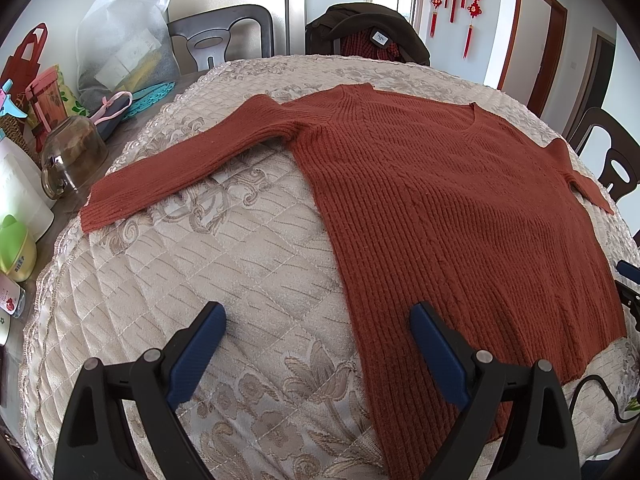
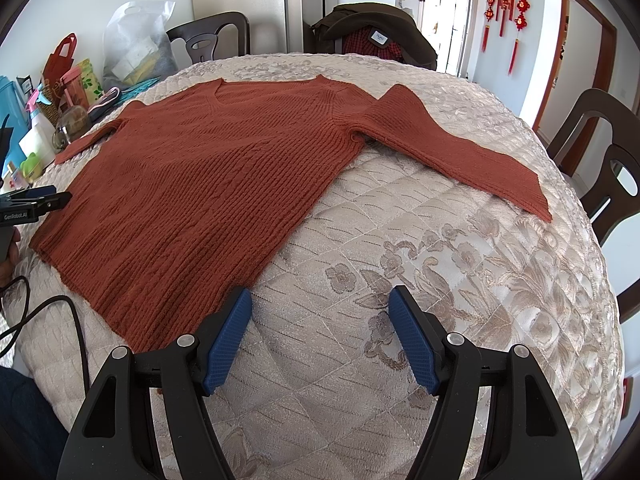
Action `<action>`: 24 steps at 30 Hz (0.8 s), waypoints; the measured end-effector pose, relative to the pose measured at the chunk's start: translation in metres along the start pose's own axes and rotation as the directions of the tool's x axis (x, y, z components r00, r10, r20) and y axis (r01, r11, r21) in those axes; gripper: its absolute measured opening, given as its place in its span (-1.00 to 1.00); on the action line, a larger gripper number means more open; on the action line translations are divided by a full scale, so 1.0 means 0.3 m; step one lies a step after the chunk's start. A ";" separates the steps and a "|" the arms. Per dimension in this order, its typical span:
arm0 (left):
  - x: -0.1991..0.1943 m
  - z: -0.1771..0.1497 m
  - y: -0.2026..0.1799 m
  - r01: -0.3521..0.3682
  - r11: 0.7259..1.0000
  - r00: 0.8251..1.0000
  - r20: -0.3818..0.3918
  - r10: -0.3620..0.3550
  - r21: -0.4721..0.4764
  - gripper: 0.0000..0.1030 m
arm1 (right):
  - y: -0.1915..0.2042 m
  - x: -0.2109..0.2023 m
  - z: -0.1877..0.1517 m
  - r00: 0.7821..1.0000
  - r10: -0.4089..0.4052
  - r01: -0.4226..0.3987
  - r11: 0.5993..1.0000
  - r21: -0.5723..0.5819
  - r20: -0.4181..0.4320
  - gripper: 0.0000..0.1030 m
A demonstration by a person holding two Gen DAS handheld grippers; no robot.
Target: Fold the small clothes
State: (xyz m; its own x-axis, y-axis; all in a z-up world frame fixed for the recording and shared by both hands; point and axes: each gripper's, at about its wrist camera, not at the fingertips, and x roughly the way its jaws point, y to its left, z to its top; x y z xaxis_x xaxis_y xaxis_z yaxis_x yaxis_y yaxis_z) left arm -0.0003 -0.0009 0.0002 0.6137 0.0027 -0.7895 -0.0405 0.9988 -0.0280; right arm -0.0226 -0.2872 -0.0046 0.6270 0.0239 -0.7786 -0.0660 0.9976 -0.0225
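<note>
A rust-red ribbed knit sweater [image 1: 448,208] lies flat and face up on the quilted beige table cover [image 1: 200,280], both sleeves spread out to the sides. My left gripper [image 1: 318,314] hovers open over the sweater's near left hem corner, its right finger above the knit and its left finger above bare cover. In the right wrist view the same sweater [image 2: 200,184] fills the left half. My right gripper [image 2: 320,298] is open beside the near right hem corner, holding nothing. The left gripper [image 2: 44,196] shows at that view's left edge.
Clutter lines the table's left edge: an upturned glass bowl [image 1: 74,152], bottles, a pink cup [image 1: 46,100], bags [image 1: 124,36]. Dark chairs stand around, one draped with a jacket [image 1: 372,28]. A black cable [image 2: 60,320] lies near the hem. A chair [image 2: 608,160] stands at the right.
</note>
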 end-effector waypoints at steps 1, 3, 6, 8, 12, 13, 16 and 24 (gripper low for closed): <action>0.000 0.000 0.000 0.000 1.000 1.000 0.000 0.000 0.000 0.84 | 0.000 0.000 0.000 1.000 0.000 0.000 1.000 0.000 0.000 0.38; 0.000 0.000 0.000 0.000 1.000 1.000 0.000 0.000 0.000 0.84 | 0.000 0.000 0.000 1.000 0.000 0.000 1.000 0.000 0.000 0.38; 0.000 0.000 -0.001 0.000 1.000 1.000 0.000 0.000 0.000 0.84 | 0.000 0.000 0.000 1.000 0.000 0.000 1.000 0.000 0.000 0.38; 0.000 0.000 -0.001 0.000 1.000 1.000 0.000 0.000 0.000 0.84 | 0.000 0.000 0.000 1.000 0.000 0.000 1.000 0.000 0.000 0.38; 0.000 0.000 0.000 0.000 1.000 1.000 0.000 0.000 0.000 0.84 | 0.000 0.000 0.000 1.000 0.000 0.000 1.000 0.000 0.000 0.38; 0.000 0.000 0.000 0.000 1.000 1.000 0.000 0.000 0.000 0.84 | 0.000 0.000 0.000 1.000 0.000 0.000 1.000 0.000 0.000 0.38; 0.000 0.000 -0.001 0.000 1.000 1.000 0.000 0.000 0.000 0.84 | 0.000 0.000 -0.001 1.000 0.000 0.000 1.000 0.000 0.000 0.38; 0.000 0.000 0.000 -0.001 1.000 1.000 0.001 0.001 0.000 0.84 | 0.000 0.000 -0.001 1.000 0.000 0.000 1.000 0.000 0.000 0.38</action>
State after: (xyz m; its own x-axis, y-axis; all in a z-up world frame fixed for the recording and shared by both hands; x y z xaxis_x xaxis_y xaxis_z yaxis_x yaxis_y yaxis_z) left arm -0.0004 -0.0009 0.0002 0.6143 0.0034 -0.7891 -0.0405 0.9988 -0.0273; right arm -0.0227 -0.2873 -0.0047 0.6272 0.0244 -0.7785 -0.0659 0.9976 -0.0219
